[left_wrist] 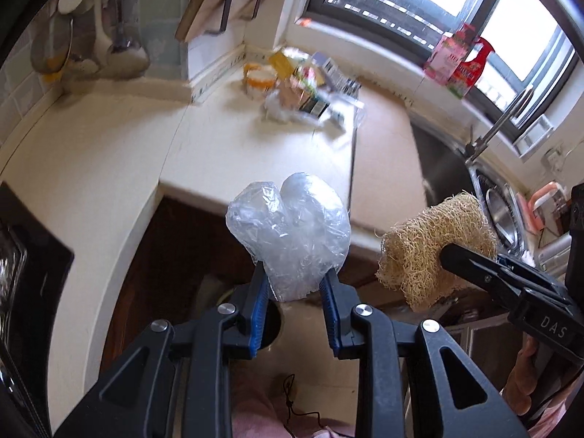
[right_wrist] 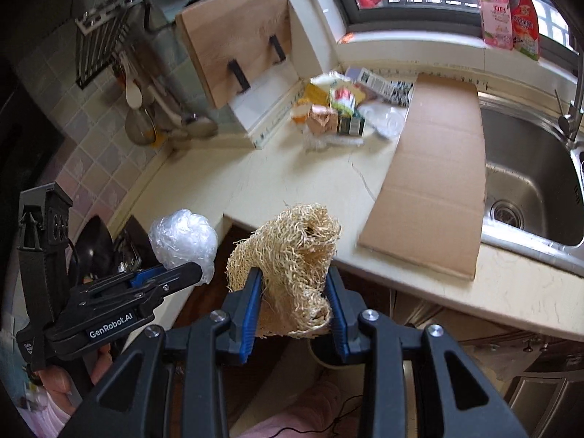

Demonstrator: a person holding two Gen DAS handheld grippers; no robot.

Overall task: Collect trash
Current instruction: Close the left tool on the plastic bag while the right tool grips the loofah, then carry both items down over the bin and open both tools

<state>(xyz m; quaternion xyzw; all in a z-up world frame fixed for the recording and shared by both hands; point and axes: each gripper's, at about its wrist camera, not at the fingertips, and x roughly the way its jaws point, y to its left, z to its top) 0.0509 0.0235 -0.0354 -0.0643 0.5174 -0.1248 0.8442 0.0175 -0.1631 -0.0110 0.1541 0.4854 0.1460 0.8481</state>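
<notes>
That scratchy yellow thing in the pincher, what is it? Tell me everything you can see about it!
It looks like a dried loofah scrubber, straw-coloured and made of tangled, wiry fibres with a dark hole near the top. It is crumpled and folded, standing upright. The right gripper pinches its lower part between two blue pads, and nothing else touches it. It hangs in the air in front of the counter edge, beside the clear plastic ball in the other gripper.

The pile of packets (right_wrist: 339,109) at the back corner of the countertop (right_wrist: 284,179) is smeared by motion, so its labels cannot be read. The sink (right_wrist: 529,182) is cut off by the right wrist picture's right edge. The left gripper (left_wrist: 294,284) hides the lower part of the plastic wrap (left_wrist: 292,226), and the hanging utensils (left_wrist: 91,36) are blurred.
</notes>
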